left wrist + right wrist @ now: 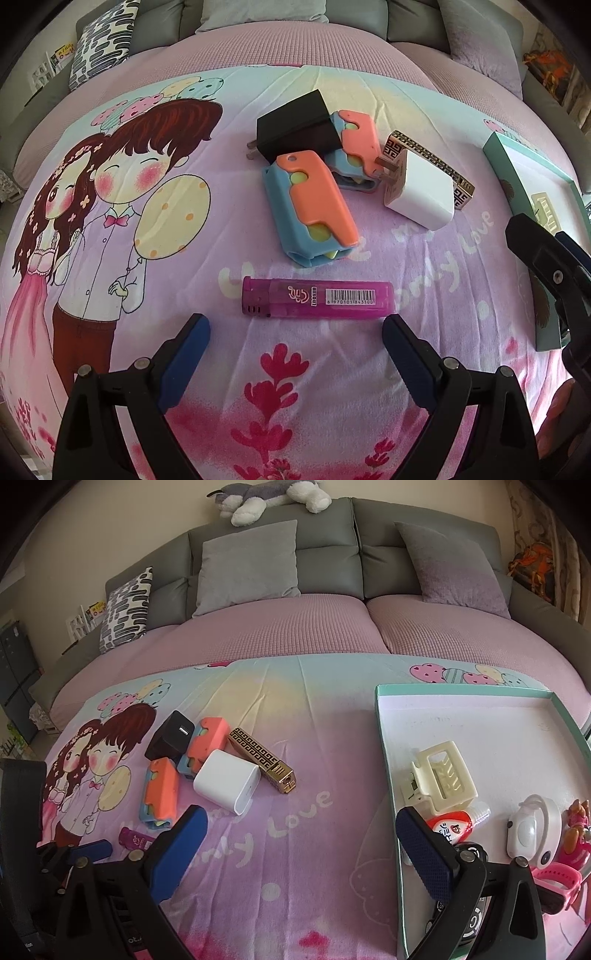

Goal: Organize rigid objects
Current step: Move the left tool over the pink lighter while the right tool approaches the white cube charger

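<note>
We've got the left gripper (295,328) w/ fingers wide apart, nothing between them; the pink lighter (317,298) lies on the printed sheet (332,369) just ahead of the tips, long axis running crosswise to the fingers, i.e. left-right in the left wrist view, metal-cap end toward our left. That's the relation the next move turns on, we judge: the span of the fingers runs along the lighter's length, not across its narrow width, so a straight push fwd would probably bracket it end to end; we'd likely need to rotate the wrist approx a quarter turn, or else take it lengthwise if the opening allows; can't tell if it does.

Right gripper (299,827) also has fingers apart & empty; it sits over the near left edge of the teal tray (388,738), where the cream hair clip (441,775) etc. already lie. From that view the lighter is low left, mostly hidden behind the right gripper's left finger; so the left hand is clearly nearer.

Beyond the lighter: the nearer orange-blue toy (310,210), white charger (419,192), black charger (295,123), gold lighter (432,162) in a loose cluster, still outside the tray.
</note>
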Demonstrator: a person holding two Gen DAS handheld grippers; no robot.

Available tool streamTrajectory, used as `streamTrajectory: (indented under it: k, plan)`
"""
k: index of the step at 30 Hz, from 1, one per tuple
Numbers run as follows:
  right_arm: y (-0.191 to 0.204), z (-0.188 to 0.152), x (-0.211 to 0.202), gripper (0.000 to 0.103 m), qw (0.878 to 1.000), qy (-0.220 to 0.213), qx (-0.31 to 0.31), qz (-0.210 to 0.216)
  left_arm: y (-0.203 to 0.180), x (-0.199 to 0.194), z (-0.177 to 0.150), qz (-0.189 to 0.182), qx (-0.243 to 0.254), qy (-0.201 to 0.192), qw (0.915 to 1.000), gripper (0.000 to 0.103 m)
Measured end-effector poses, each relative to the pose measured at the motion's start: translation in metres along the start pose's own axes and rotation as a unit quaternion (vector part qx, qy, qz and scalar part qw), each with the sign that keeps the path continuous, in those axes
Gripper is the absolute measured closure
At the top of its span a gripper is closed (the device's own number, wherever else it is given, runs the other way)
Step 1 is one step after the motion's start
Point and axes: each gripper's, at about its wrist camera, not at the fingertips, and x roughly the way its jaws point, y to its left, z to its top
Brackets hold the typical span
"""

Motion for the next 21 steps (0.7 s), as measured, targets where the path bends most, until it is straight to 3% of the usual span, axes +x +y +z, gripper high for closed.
streamTrajectory:
  k: [14,21]
  plan:
    - [0.015,0.003,0.01,0.0,1.0,-0.002,-0.019,0.003,-0.004,-0.007,0.01,-0.019,0.006,-0.023,0.9995,0.008]
    - [0.023,0.004,0.017,0.0,1.0,-0.008,-0.021,0.006,0.004,0.0,0.013,0.017,0.005,-0.028,0.9995,0.008]
